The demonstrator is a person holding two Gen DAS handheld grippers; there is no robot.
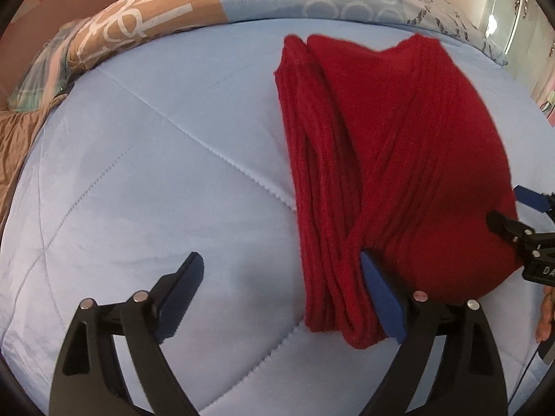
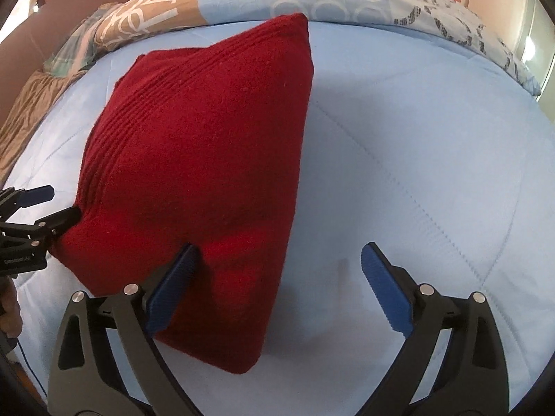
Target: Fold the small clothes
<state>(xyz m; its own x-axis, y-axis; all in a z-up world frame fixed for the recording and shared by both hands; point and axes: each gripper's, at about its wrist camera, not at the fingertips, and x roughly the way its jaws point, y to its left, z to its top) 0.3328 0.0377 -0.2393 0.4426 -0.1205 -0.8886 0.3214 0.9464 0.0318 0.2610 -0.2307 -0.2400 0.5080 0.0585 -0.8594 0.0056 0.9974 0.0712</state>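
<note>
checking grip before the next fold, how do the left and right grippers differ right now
The left gripper meets the red sweater at its ribbed, layered side; the right gripper is at the smooth flat side. The left one's right finger is tucked into the folds; the right one's left finger lies against the cloth. Both are wide open, each with one blue finger over the blue quilt.
</note>
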